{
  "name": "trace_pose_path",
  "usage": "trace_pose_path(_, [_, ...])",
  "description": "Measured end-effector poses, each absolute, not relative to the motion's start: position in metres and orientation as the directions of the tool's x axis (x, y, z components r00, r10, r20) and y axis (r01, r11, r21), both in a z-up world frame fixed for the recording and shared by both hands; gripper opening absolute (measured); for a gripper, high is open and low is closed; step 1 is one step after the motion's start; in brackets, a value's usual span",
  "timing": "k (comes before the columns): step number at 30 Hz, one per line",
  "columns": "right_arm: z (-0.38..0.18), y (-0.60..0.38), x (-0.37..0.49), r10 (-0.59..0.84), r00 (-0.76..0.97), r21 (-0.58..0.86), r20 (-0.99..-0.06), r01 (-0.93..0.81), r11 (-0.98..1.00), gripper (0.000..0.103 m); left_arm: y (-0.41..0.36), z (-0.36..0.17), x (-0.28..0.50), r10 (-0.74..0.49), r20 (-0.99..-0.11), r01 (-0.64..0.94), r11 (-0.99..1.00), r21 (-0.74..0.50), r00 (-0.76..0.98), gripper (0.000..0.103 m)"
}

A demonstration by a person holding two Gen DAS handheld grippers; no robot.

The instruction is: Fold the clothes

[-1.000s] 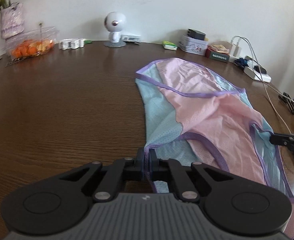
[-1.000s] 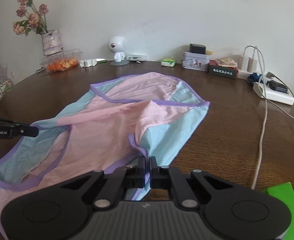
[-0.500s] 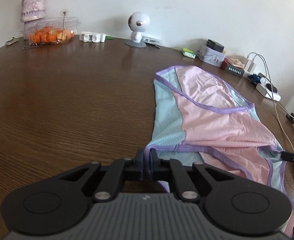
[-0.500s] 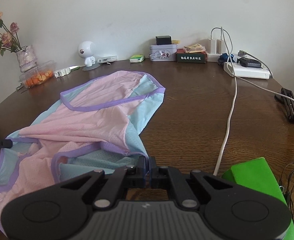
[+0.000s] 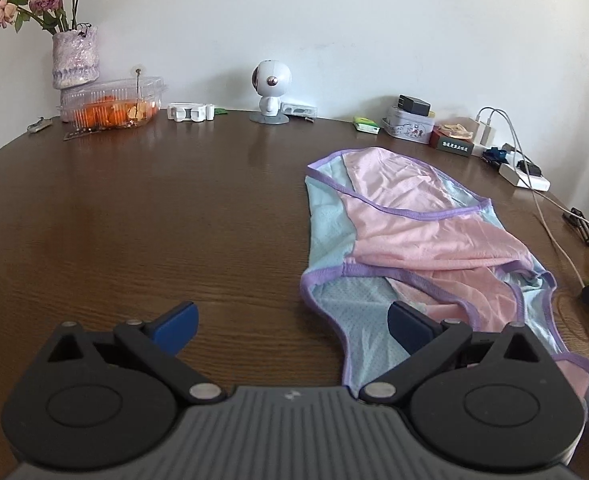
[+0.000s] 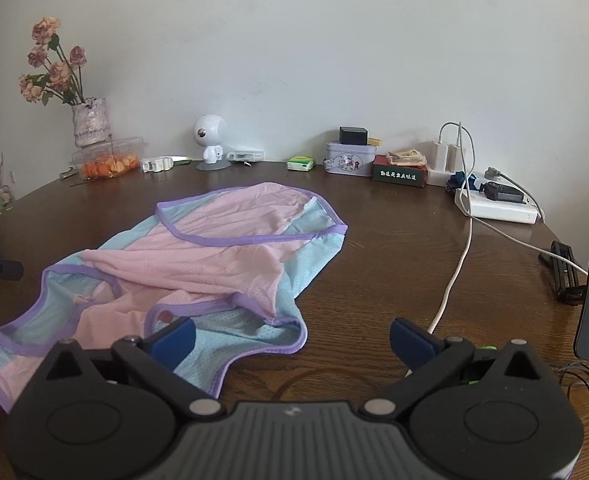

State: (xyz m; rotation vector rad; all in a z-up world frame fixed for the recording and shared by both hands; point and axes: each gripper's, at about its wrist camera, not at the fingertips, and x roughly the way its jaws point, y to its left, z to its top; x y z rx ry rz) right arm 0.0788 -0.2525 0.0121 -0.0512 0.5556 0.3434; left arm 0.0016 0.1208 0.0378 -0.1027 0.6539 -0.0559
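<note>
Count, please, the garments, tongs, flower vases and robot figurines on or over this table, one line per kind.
Garment: 1
Tongs: 2, left tongs and right tongs, both opening, cloth loose between them
Flower vase: 1
Robot figurine: 1
Total: 5

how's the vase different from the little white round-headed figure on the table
The vase is a rough, pale purple-white cylinder holding dried flowers; the figure is smooth, glossy white, with a round head on a small body. The vase stands behind the clear box of orange food at the table's far left; the figure stands alone on a grey disc base, nearer the middle. Both stand upright along the back edge, against the wall.
</note>
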Motion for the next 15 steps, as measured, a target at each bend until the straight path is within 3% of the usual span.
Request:
trace_pose_path(6, [0.012,-0.234,0.054,0.380,0.759,0.012,-0.529,-0.441,0.897,0.103,0.107,0.035,-0.020,-0.292,-0.582,0.187,0.954,-0.235,0.759,0.103])
trace_pose_path(15, [0.012,-0.206,0.017,0.508,0.666,0.089,-0.546,-0.557,0.826,0.102,0.068,0.020,-0.013,-0.417,-0.598,0.340,0.908,-0.245,0.684,0.090])
